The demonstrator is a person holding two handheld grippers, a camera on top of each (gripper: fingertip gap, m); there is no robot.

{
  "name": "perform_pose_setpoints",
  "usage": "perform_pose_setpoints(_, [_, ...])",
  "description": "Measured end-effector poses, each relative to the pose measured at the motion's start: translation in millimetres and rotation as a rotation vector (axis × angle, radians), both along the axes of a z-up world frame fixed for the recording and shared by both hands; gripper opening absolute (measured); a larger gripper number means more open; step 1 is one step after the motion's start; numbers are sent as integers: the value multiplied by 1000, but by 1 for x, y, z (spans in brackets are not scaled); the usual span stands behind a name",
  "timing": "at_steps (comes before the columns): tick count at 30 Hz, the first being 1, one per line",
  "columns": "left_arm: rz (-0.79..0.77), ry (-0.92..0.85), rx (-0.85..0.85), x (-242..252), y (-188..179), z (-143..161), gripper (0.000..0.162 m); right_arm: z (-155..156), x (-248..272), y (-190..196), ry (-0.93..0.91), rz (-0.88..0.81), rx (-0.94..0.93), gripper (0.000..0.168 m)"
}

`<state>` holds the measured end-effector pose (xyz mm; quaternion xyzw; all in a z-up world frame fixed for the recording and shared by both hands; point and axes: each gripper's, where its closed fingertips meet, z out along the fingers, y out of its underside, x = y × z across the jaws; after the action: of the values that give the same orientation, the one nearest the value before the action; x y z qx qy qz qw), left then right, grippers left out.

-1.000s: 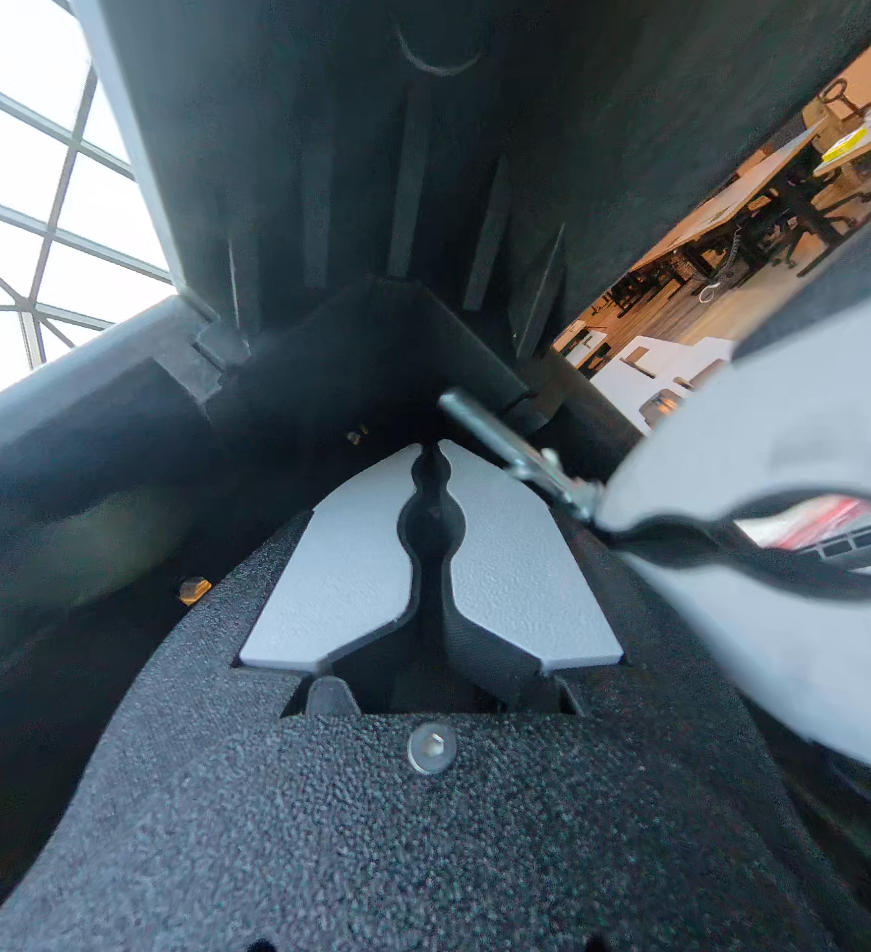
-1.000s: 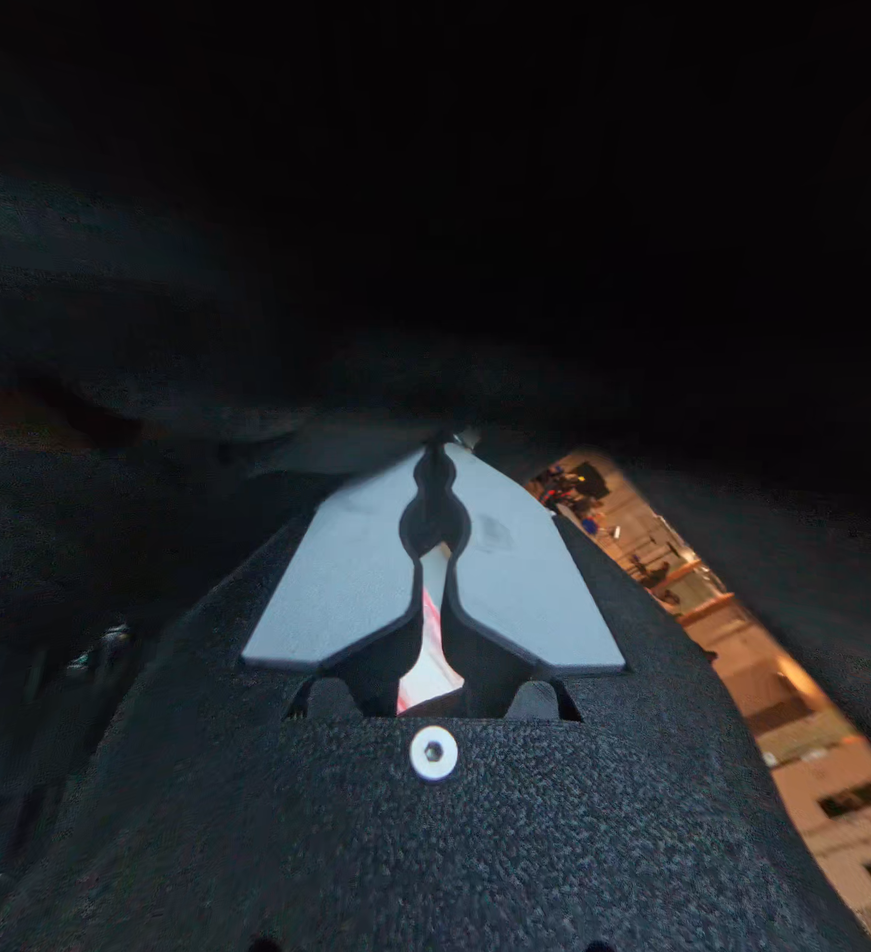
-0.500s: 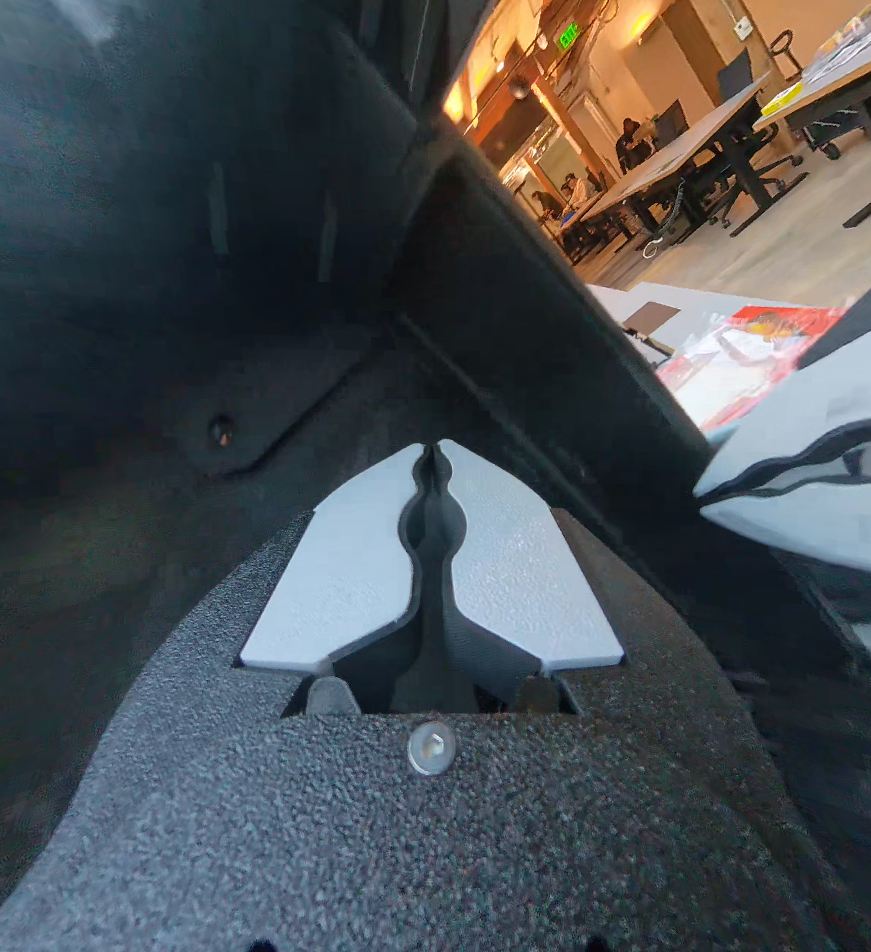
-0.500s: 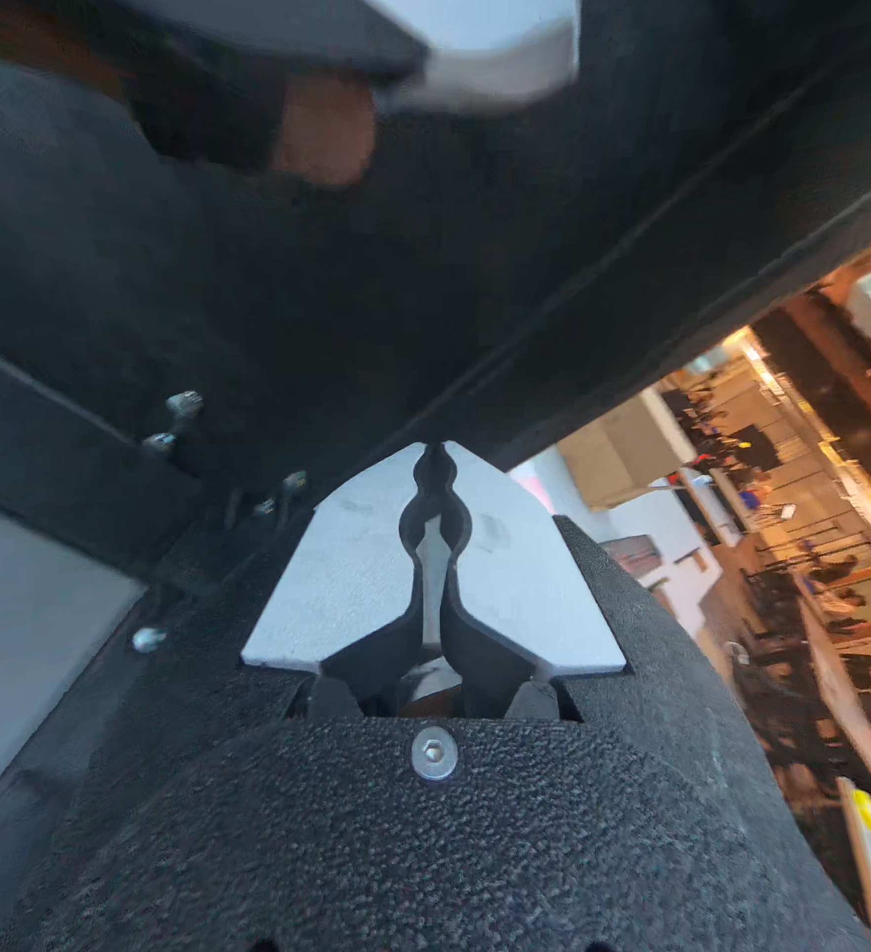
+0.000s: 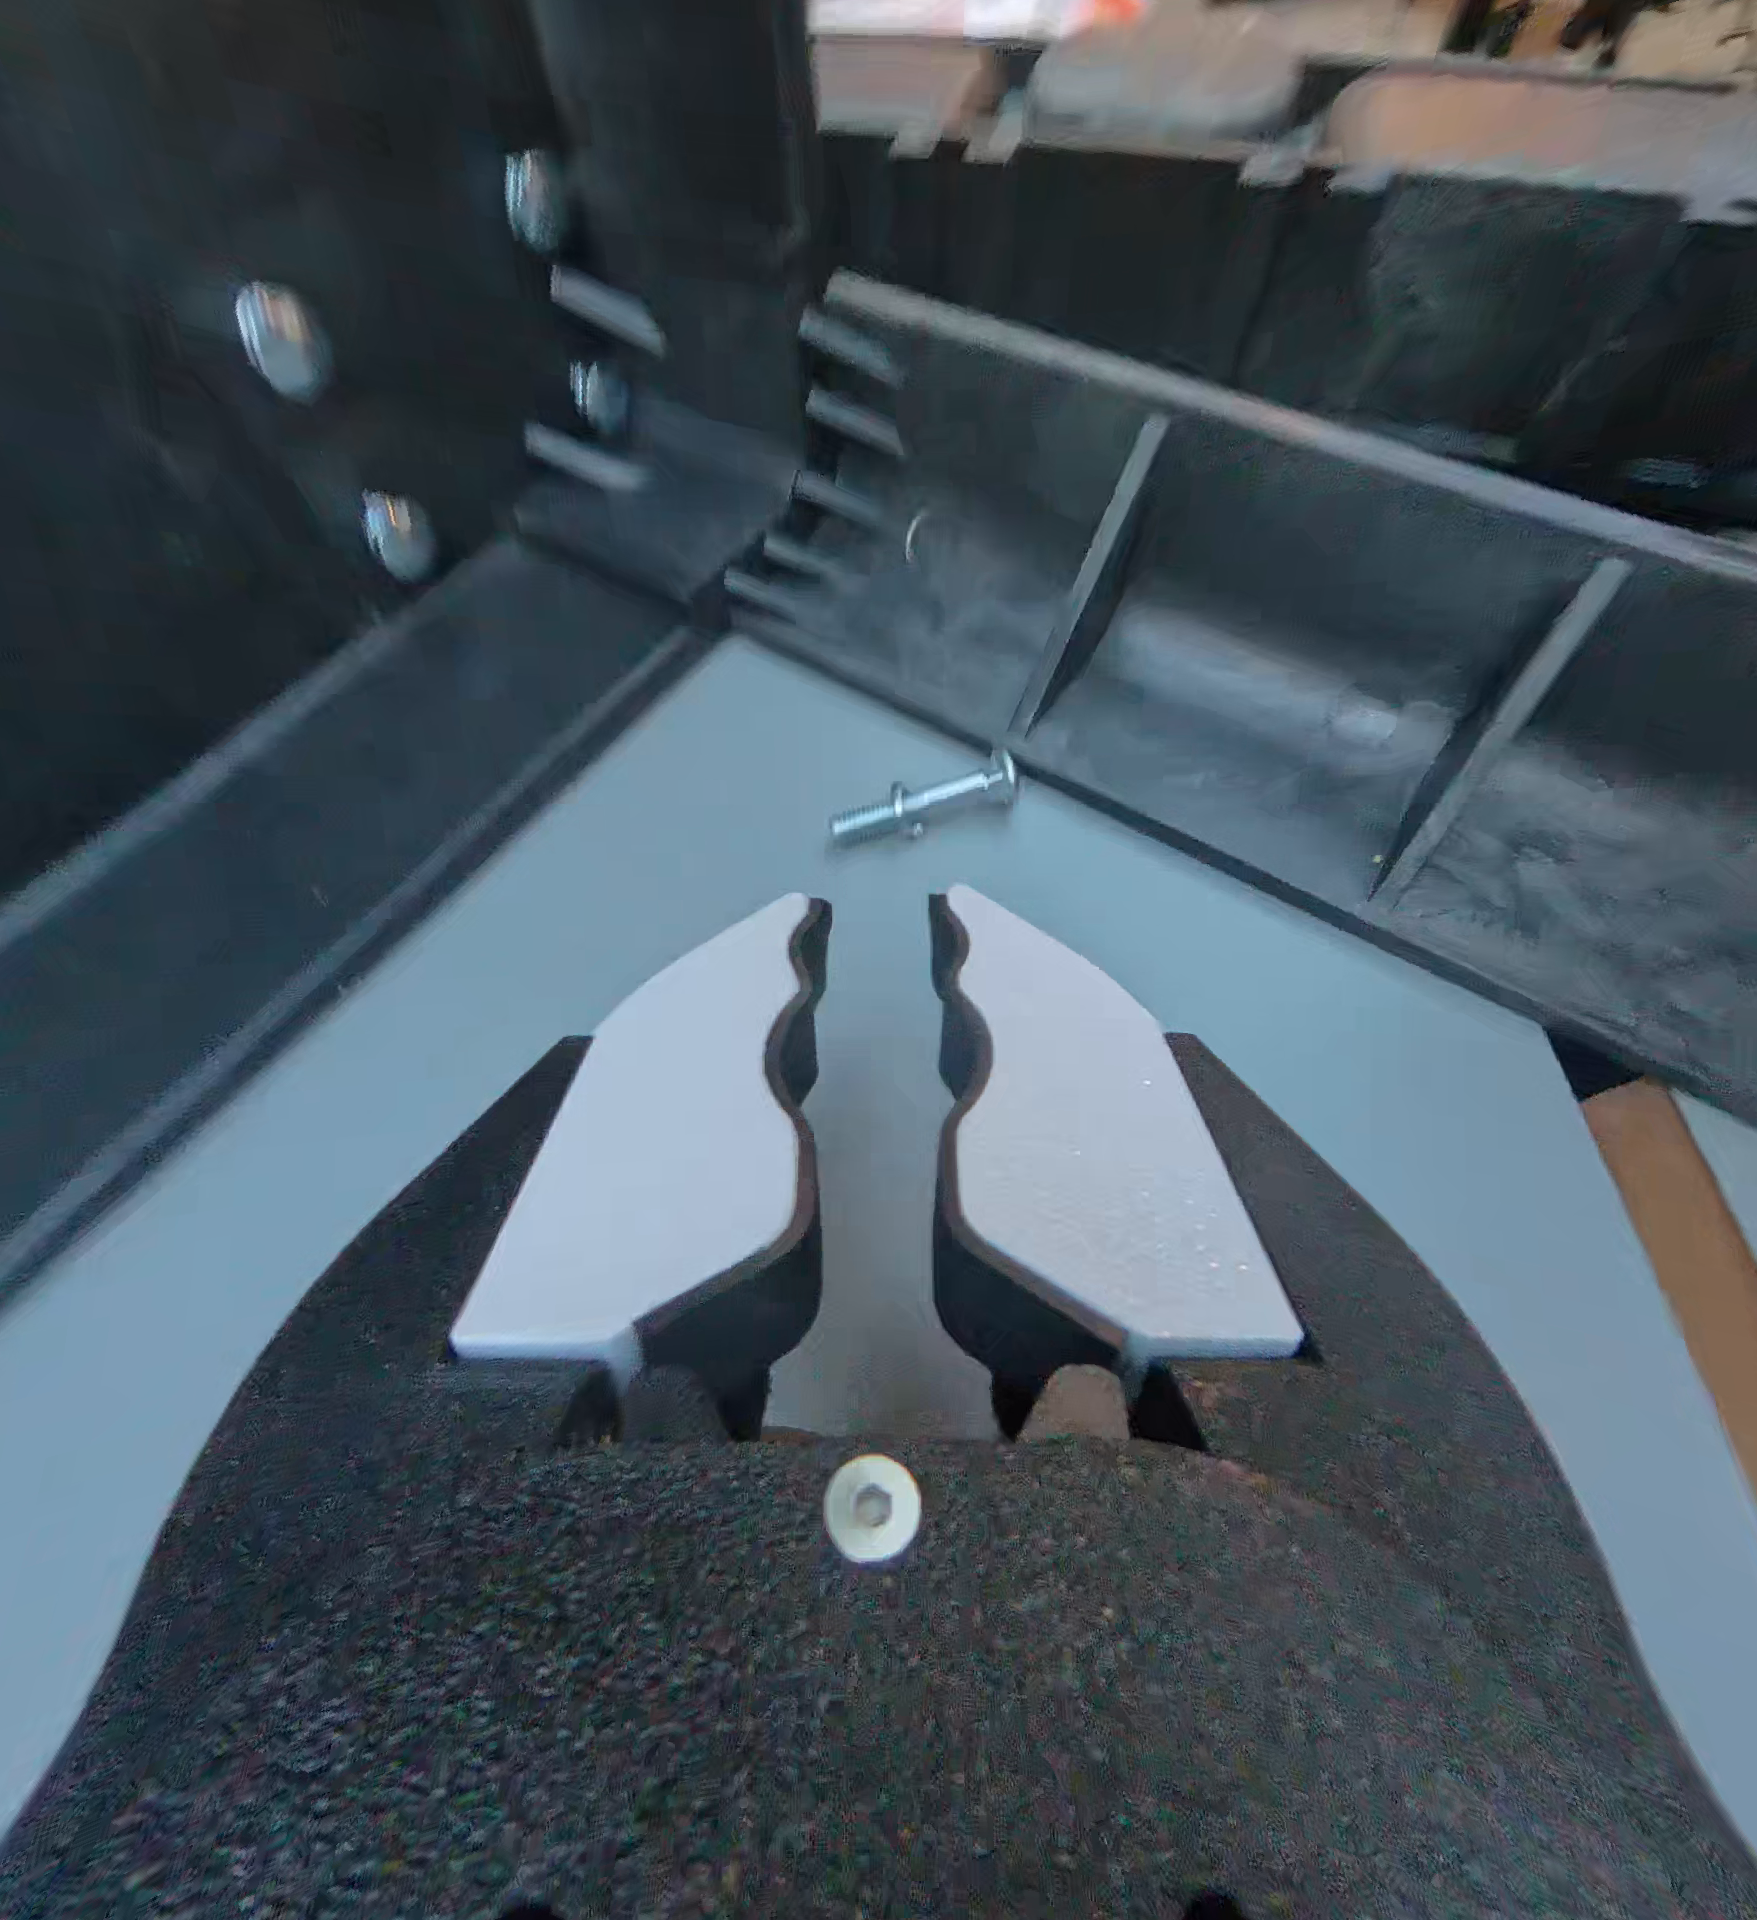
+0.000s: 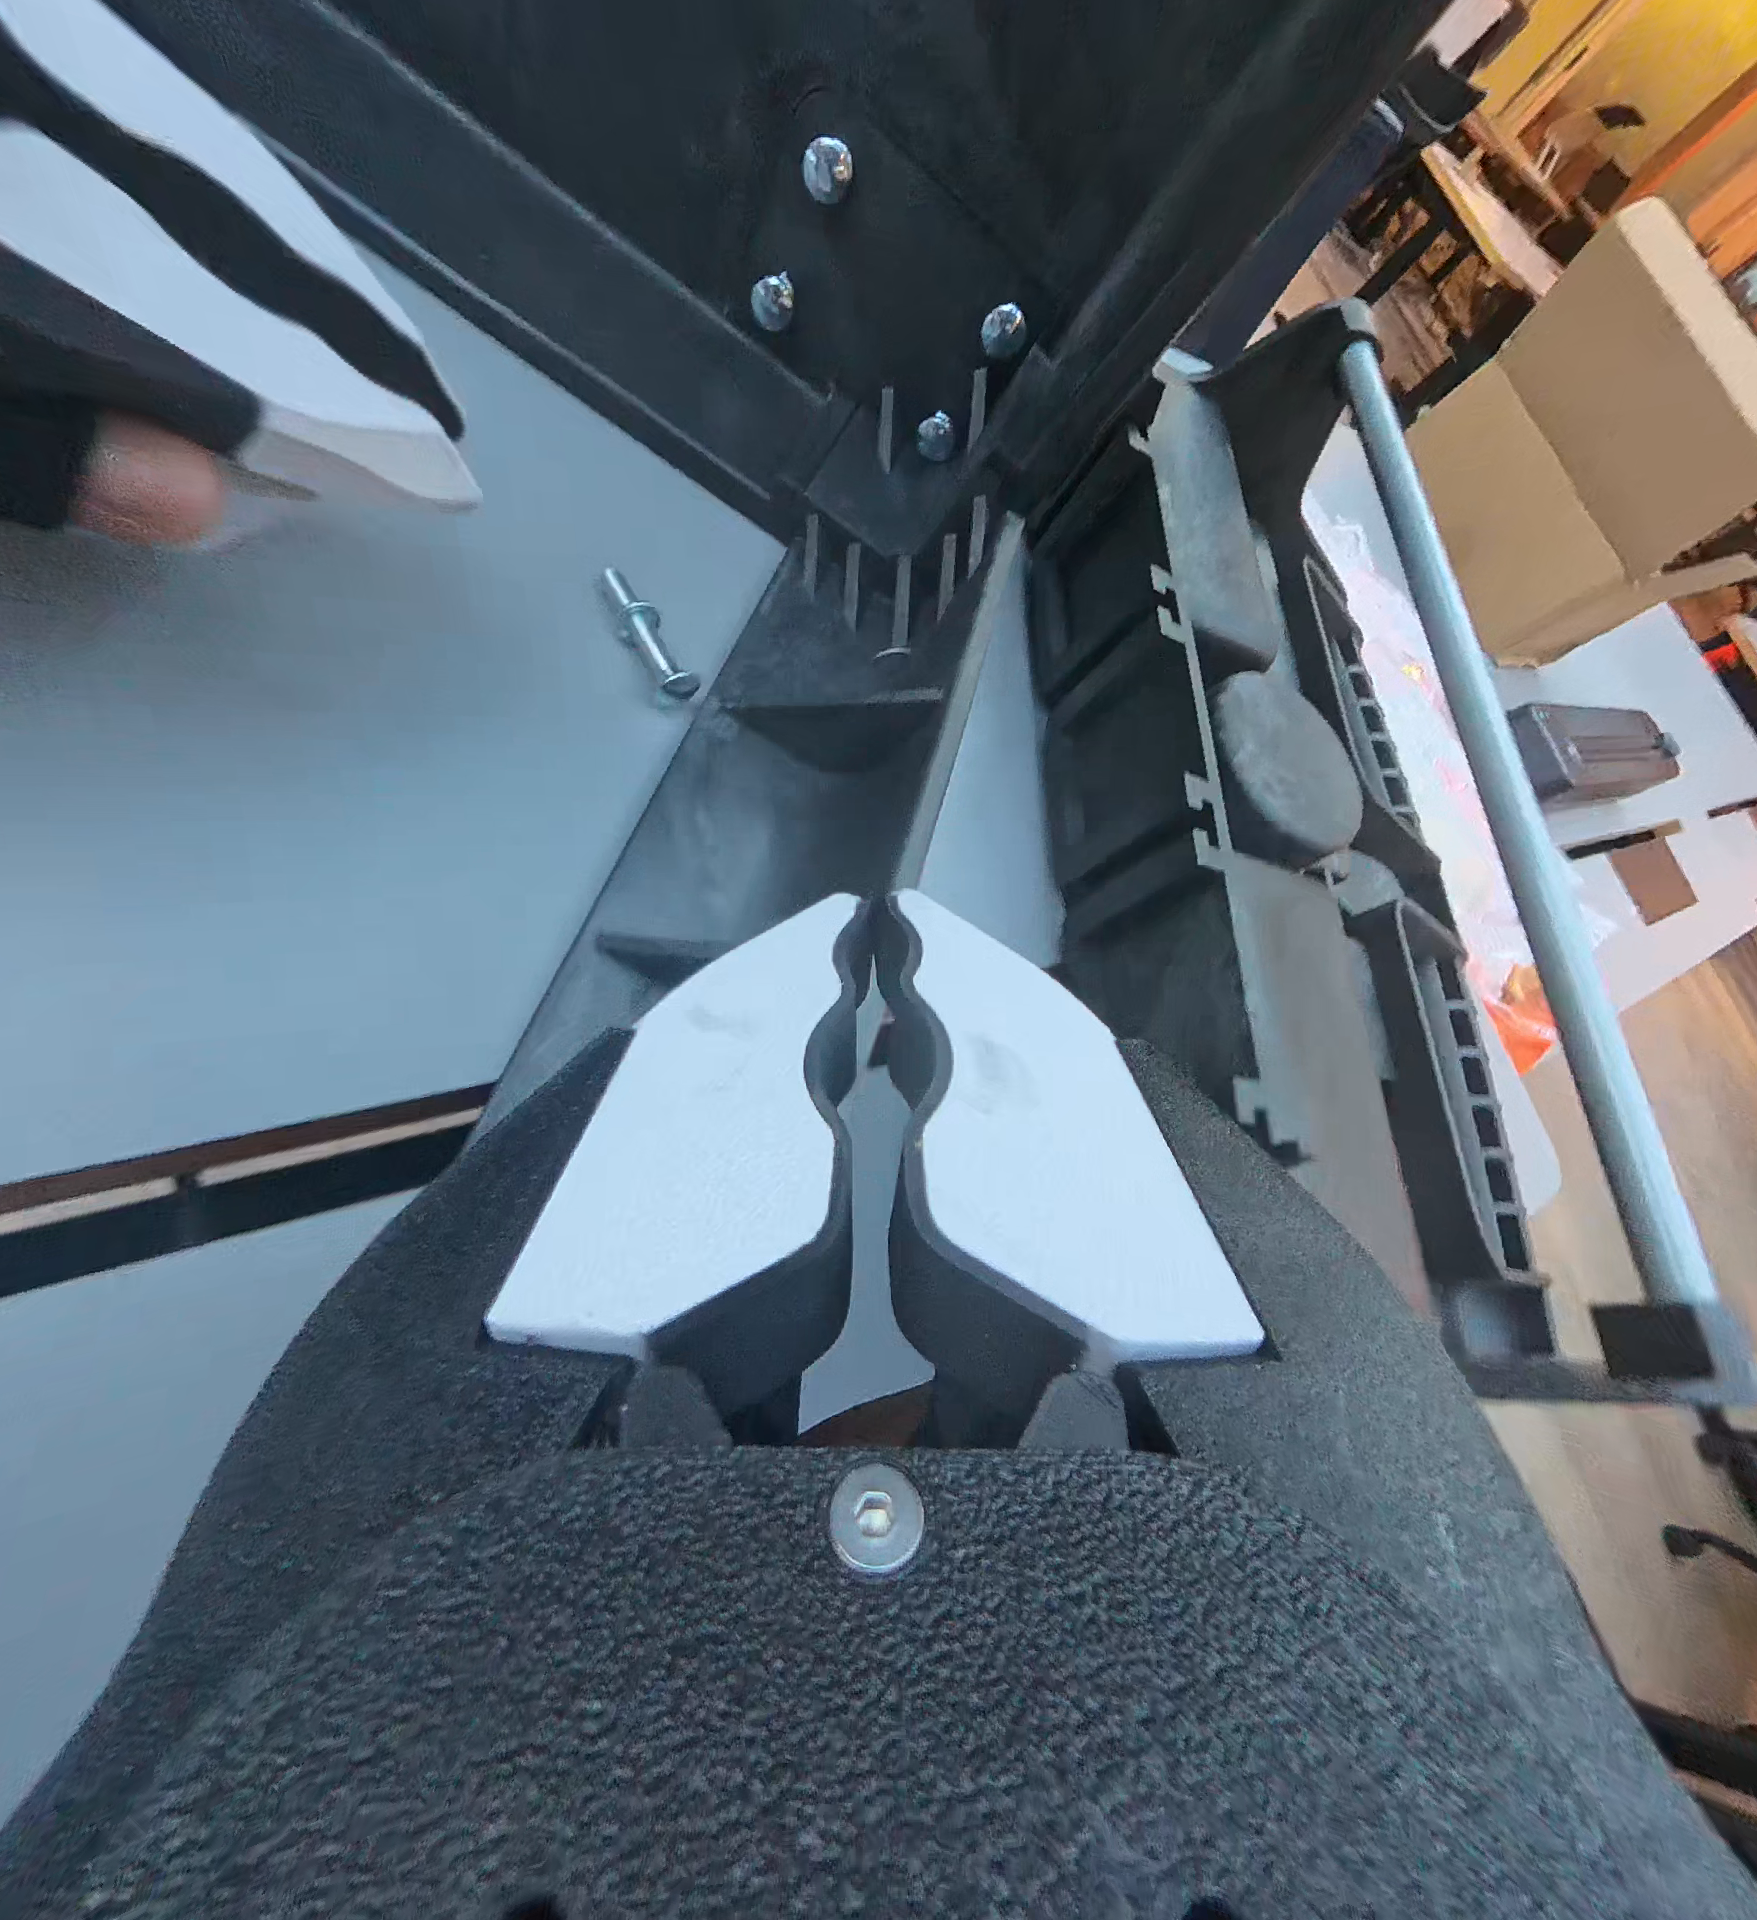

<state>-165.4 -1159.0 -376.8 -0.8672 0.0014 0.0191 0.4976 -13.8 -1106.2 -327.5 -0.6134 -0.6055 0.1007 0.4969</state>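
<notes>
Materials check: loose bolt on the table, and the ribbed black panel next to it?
Bolt: looks like bright plated steel, shiny silver, with visible thread and a round head. Ribbed black panel: probably moulded plastic, matte black with thin stiffening ribs and grey scuffing. Table: smooth, matte, light grey; material unclear.

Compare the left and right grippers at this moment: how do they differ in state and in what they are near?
The left gripper is open and holds nothing; the right gripper is shut on the thin edge of the black ribbed panel. The left points at a loose bolt lying on the grey surface; the right points along the panel's edge. Both have white fingers.
</notes>
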Motion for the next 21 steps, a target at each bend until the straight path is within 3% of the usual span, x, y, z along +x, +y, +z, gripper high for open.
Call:
perform_pose_setpoints(3, [115,-108,-79,3,4,-16,28,-4,13,-14,-2,-27,-60,3])
perform_pose_setpoints(6, [201,-164,-47,6,21,-13,38,-8,22,-25,-28,-12,-28,3])
perform_pose_setpoints(9, [251,-182,-114,0,31,-23,55,-6,30,-33,-39,6,-14,3])
perform_pose_setpoints(18, [291,-87,-239,-7,53,-38,73,-5,44,-52,-57,23,-24,3])
perform_pose_setpoints(21, [339,-101,-267,-12,55,-42,69,-2,45,-59,-59,28,-23,3])
